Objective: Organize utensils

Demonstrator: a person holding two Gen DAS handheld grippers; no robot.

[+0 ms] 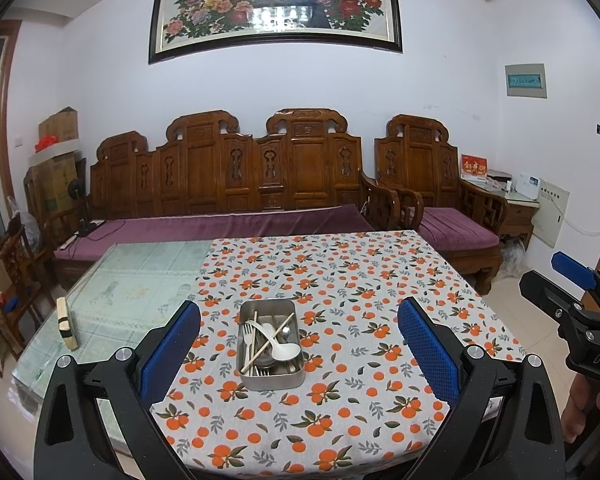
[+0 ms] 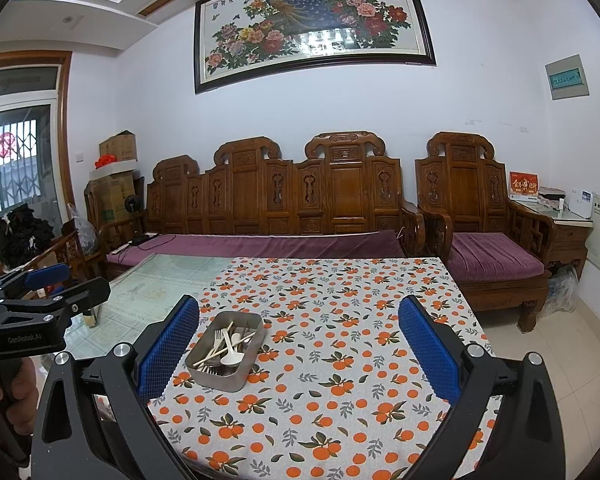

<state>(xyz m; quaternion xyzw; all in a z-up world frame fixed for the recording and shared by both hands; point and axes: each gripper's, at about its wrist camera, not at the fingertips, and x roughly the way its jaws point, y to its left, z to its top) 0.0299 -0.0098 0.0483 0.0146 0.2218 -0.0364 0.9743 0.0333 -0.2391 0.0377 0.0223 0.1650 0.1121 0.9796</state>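
A rectangular metal tin (image 1: 271,378) (image 2: 224,376) stands on the orange-patterned tablecloth (image 1: 340,360) (image 2: 340,360). Inside it lie a white spoon (image 1: 278,346) (image 2: 231,354), a white fork (image 1: 249,330), chopsticks and several metal utensils, all jumbled together. My left gripper (image 1: 299,322) hovers above the table's near side, open wide and holding nothing, with the tin straight ahead between its blue pads. My right gripper (image 2: 299,322) is also open and holds nothing; the tin sits ahead by its left pad. Each gripper appears at the edge of the other's view.
Left of the cloth, the glass tabletop (image 1: 132,280) is bare, with a small pale block (image 1: 66,322) near its left edge. A carved wooden sofa (image 1: 236,184) and armchair (image 1: 432,184) stand behind the table. Tiled floor (image 2: 560,344) lies to the right.
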